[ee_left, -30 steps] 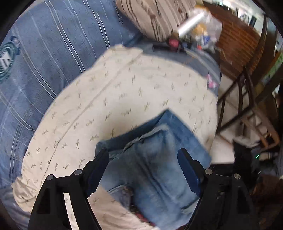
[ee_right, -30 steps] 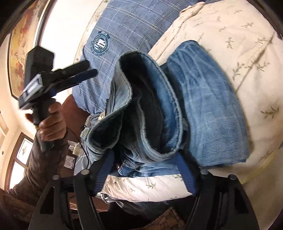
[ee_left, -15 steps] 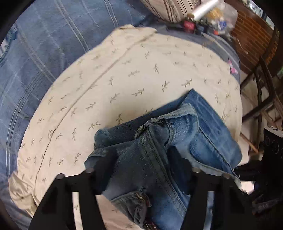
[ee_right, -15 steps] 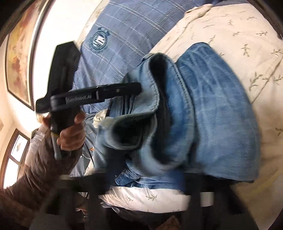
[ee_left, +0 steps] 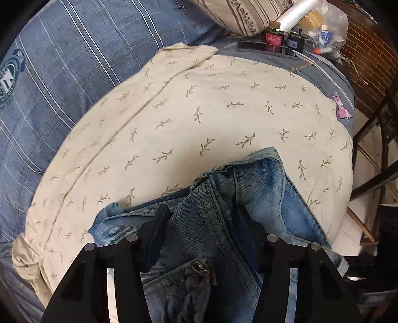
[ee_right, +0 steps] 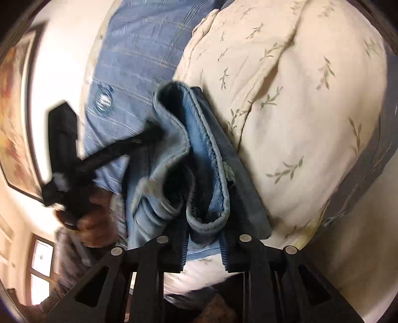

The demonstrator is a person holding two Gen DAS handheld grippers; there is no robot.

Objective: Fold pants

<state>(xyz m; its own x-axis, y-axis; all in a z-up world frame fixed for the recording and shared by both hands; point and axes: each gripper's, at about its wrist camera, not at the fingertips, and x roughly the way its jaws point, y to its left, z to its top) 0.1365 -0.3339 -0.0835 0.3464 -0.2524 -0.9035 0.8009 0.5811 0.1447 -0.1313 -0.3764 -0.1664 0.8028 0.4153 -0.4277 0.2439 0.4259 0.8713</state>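
Observation:
Blue denim pants [ee_left: 223, 218] lie folded in a bundle on a cream leaf-print sheet [ee_left: 199, 111]. My left gripper [ee_left: 201, 223] straddles the bundle's waistband part, its fingers [ee_left: 156, 223] wide apart with denim filling the gap. In the right wrist view the pants [ee_right: 199, 174] hang as a thick fold, and my right gripper [ee_right: 204, 251] is closed on its lower edge. The left gripper [ee_right: 149, 131] shows there, blurred, touching the fold's top left, held by a hand.
A blue plaid cover [ee_left: 74, 62] lies under the sheet. A striped pillow [ee_left: 243, 15], small bottles [ee_left: 273, 37] and a plastic bag [ee_left: 321, 22] sit at the far end. A dark wooden chair [ee_left: 378, 149] and a brick wall [ee_left: 368, 49] stand at right.
My left gripper has pushed forward onto the denim bundle. My right gripper has closed on the fold's edge and lifted it; the view tilted and the fold stands more upright.

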